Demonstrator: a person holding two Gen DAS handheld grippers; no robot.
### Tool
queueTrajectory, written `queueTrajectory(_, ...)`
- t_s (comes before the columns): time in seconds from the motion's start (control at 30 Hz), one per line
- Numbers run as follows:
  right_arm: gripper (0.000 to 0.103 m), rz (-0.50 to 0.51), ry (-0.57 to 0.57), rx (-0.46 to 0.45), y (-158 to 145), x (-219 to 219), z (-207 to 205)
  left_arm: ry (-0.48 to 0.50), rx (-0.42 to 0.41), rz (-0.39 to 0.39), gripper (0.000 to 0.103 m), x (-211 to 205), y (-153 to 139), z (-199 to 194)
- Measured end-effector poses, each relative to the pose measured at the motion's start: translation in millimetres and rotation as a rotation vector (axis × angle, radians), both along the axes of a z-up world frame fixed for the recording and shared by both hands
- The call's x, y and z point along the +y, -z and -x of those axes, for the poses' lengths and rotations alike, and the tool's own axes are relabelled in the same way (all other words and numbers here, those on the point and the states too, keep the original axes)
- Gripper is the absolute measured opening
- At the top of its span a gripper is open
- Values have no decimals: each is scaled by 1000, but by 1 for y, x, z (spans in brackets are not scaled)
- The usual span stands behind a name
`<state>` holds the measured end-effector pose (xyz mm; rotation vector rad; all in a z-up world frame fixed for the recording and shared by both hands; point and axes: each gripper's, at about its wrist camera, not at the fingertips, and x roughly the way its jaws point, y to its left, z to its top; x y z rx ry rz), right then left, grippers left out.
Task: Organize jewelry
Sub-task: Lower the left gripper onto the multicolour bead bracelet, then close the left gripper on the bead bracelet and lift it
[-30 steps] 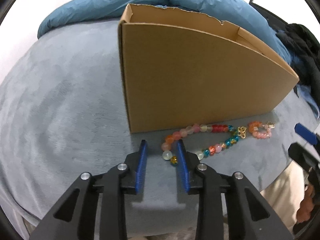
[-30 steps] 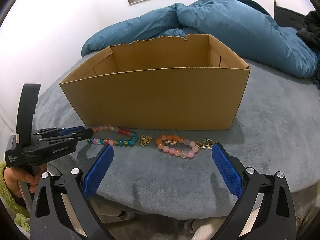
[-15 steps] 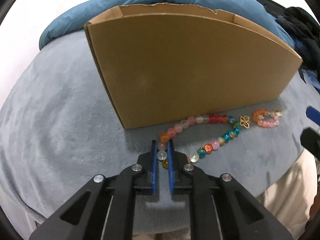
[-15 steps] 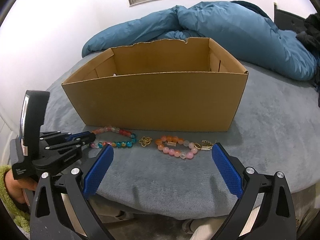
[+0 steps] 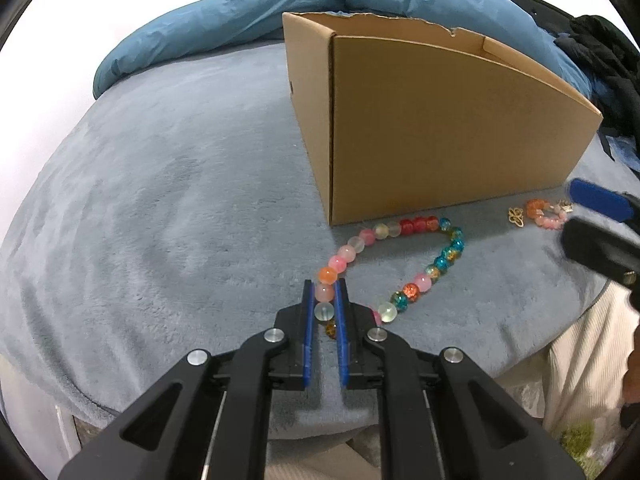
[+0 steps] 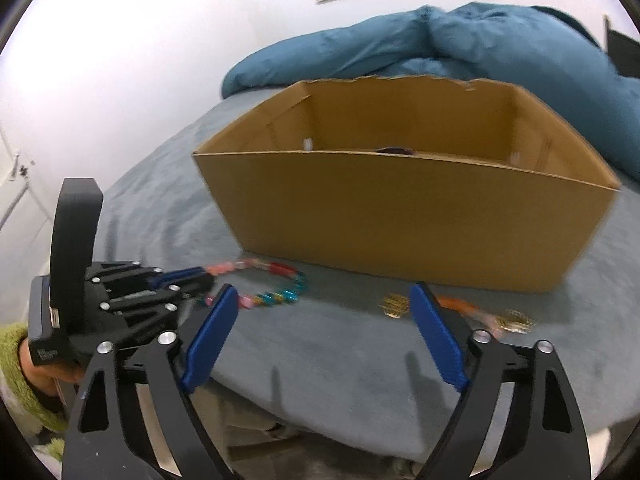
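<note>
Bead necklace (image 5: 400,256) lies looped on the grey bed blanket (image 5: 160,200), just in front of the near corner of the cardboard box (image 5: 440,128); the loop's long axis runs from the left claw (image 5: 324,300) up and right toward the box foot. The left claw is clamped on the near end of the strand, a pale pink and a clear bead pinched between the blue pads, an amber bead just below them. So the box opening is up and beyond-right of the left claw; I'd judge the coming move a lift over the near wall, with the rest of the strand trailing. Small orange-pink bracelet (image 6: 464,308) and a gold charm (image 6: 394,304) lie further right along the box foot, nearer the right claw (image 6: 320,332). The right claw's jaws are closing from wide, nothing pressed between them; the charm sits just beside the inner face of its right finger and the bracelet is partly behind that finger. Hard to read: right wrist view is motion-blurred, so beads smear and the bracelet's clasp end is unclear. Box floor is mostly hidden by the near wall; a dark shape shows inside, can't tell what. In the left wrist view the right claw is cut off at the frame edge.
</note>
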<state>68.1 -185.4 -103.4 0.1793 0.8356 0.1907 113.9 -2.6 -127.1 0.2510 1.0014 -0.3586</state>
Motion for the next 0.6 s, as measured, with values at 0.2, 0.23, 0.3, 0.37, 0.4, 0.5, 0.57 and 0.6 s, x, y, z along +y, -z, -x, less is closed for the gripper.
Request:
queueTrajectory(0.2,55,-30,-33,71,22,17,-40,0,0,18,9,7,2,4)
queueTrajectory(0.23,53,-31,-39,78,25,21,-43,1,2,21,9,7,2,1)
queueTrajectory(0.3,45,-22,-49,92,32,25,-46,-1,5,31,9,7,3,-1)
queueTrajectory(0.37,39,-5,-61,112,39,30,-51,-2,5,37,9,7,3,-3)
queueTrajectory(0.4,37,1,-66,122,43,32,-52,-3,5,39,9,7,3,-4)
queueTrajectory(0.5,32,37,-70,133,50,36,-55,-9,7,46,9,7,5,-7)
queueTrajectory(0.57,23,54,-77,129,51,38,-55,-12,6,50,9,7,6,-9)
queueTrajectory(0.6,13,59,-81,127,50,39,-54,-12,2,50,9,6,6,-9)
